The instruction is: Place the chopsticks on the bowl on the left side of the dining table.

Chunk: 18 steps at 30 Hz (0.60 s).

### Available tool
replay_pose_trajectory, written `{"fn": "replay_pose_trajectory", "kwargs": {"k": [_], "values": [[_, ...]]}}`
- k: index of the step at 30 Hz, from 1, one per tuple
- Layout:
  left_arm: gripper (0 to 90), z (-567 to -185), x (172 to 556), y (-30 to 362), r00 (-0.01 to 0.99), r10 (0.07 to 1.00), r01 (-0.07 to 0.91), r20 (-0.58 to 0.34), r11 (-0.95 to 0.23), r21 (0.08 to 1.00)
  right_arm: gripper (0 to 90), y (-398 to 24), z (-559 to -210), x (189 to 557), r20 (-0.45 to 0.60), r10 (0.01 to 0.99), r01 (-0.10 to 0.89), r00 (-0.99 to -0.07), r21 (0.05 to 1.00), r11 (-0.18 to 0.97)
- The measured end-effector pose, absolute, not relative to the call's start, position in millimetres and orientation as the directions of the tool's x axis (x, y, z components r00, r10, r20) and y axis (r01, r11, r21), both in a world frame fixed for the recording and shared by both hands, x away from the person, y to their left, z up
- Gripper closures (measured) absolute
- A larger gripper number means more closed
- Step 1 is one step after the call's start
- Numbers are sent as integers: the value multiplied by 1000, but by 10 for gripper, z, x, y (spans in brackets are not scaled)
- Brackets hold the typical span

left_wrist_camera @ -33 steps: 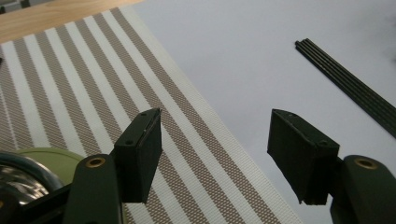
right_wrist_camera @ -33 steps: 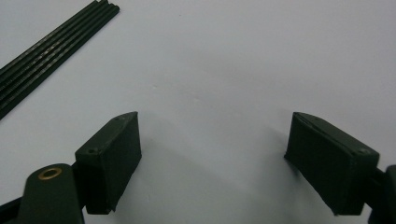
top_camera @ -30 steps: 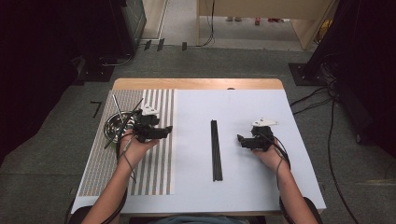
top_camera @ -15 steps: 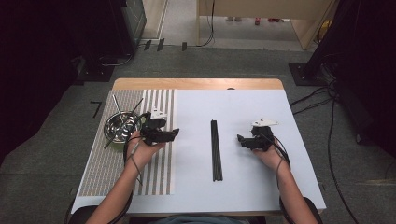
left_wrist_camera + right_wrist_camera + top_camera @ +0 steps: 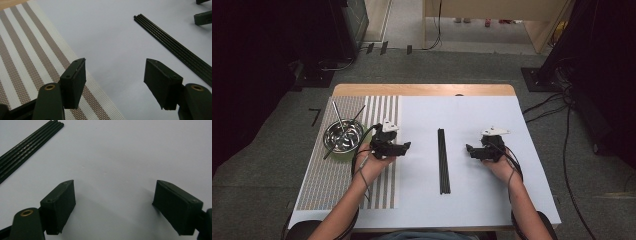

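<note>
The bundle of thin black rods (image 5: 442,160) lies lengthwise between both spread, empty grippers, left gripper (image 5: 404,147) and right gripper (image 5: 469,149) about equally near.

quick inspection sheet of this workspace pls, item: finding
surface: white sheet over a wooden table, striped mat at its left
job's things: bundle of black sticks lying flat mid-sheet, untouched
clutter: metal bowl on the mat, thin rods resting in it
grippers: left gripper open over the mat's edge; right gripper open, nothing between the jaws, both aimed at the sticks
cables: one trails from each gripper; more on the floor at right
surroundings: grey carpet, dark equipment
</note>
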<state>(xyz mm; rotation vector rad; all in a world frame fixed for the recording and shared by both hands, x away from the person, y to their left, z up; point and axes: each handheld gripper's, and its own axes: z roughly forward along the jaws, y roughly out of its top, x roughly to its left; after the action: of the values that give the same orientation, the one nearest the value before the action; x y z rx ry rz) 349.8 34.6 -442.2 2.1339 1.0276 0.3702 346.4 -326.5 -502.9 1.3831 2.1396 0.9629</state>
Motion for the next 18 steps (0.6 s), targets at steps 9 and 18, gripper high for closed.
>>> {"fn": "replay_pose_trajectory", "kwargs": {"k": [9,18], "values": [[339,-4453,3471,251,640,765,567,-72,-406,717,176,-3265,-5029,3464,24,907,620,-421,738,268],[337,-4505,3429,145,660,749,553,-54,-436,710,175,-3264,-5028,3464,25,907,620,-420,738,267]]}}
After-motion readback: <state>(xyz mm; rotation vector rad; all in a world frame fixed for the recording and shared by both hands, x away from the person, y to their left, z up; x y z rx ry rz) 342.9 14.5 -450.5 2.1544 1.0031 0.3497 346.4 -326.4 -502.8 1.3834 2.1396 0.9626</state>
